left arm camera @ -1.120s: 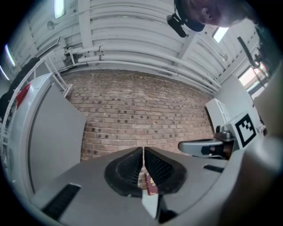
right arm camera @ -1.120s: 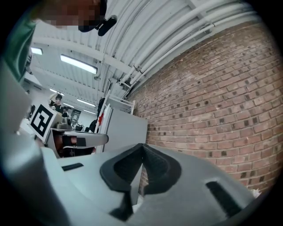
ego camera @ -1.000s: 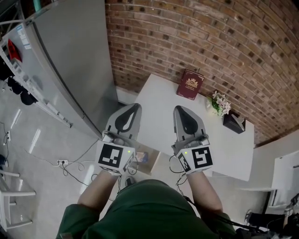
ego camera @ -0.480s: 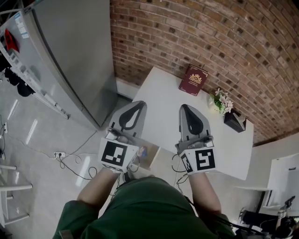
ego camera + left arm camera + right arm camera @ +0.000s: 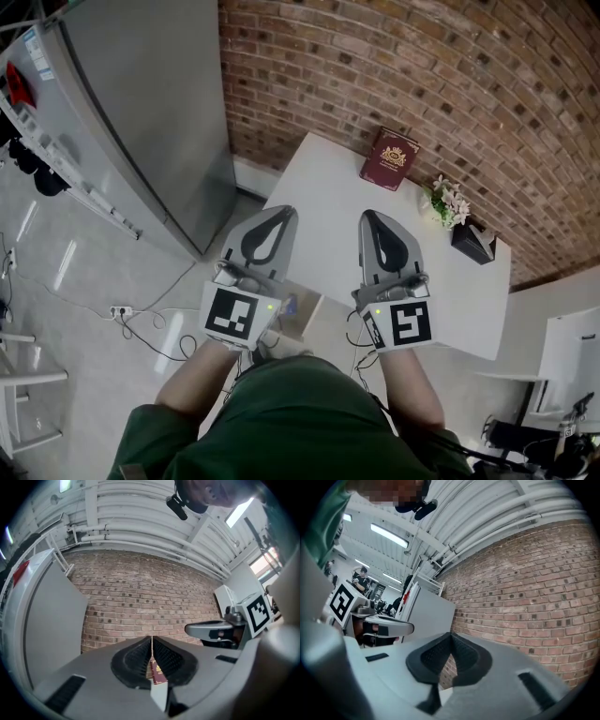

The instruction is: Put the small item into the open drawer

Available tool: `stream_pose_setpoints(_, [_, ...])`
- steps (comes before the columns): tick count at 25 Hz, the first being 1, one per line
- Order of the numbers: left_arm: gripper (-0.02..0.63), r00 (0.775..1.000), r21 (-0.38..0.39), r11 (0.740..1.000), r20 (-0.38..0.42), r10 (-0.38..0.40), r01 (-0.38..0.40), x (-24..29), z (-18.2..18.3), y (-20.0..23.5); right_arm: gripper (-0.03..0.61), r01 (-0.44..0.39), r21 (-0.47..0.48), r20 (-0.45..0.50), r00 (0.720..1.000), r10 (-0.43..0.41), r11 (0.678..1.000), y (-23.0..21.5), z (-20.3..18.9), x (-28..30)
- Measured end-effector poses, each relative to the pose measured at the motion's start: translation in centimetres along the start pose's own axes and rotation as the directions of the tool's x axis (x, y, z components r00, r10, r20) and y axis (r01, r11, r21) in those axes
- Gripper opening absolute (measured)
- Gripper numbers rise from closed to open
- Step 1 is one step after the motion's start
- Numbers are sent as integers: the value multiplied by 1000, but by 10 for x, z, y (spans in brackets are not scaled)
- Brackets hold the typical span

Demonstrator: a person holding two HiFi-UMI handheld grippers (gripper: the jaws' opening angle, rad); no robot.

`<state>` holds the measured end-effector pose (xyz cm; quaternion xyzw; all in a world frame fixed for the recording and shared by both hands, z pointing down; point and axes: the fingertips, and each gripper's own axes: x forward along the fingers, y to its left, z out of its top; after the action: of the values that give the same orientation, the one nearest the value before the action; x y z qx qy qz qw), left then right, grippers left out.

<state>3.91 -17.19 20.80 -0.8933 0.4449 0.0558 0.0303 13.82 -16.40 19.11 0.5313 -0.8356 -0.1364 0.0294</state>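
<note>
Small item (image 5: 288,305): a bluish speck at the near table edge, over the tan inside of the open drawer (image 5: 307,323), half hidden by the left gripper's marker cube. Too small to identify, and I cannot tell if it lies in the drawer or beside it. Judged light and rigid, likely easy to knock aside; best pinched across its narrow sides from above with a gentle close. Left gripper (image 5: 279,212) clenched, pads together on nothing, hovering above the drawer corner. Right gripper (image 5: 370,216) likewise clenched and empty, alongside over the white table (image 5: 328,187). Red book (image 5: 389,159) stands at the far edge by the brick wall, well apart. Versus a second ago: both grippers sit slightly further forward, the item shows a little higher beside the cube, and the jaws are unchanged.
</note>
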Motion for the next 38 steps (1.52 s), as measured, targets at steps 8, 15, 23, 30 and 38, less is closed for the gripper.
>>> stream_pose_setpoints(8, [11,1000,-1,1000,-13,-2,2,-1,-4,-6,3,-17,12,7,1000,17,1000,1,0,-3])
stream_pose_setpoints(15, [12,999,-4,1000,-35,-5,5,-5,-9,-9,3,-22,64,-3,1000,22,998,1,-8,-6])
stream_pose_setpoints(23, [11,998,-13,1000,-54,-11,10,-7,-15,-13,3,-38,69,-16,999,40,997,5,-13,-6])
stream_pose_setpoints(30, [12,998,-15,1000,-59,-10,9,-7,-17,-11,3,-43,66,-24,999,44,997,7,-14,-5])
stream_pose_setpoints(38, [11,998,-24,1000,-64,-11,10,-7,-20,-8,3,-45,55,-28,999,47,997,10,-13,-2])
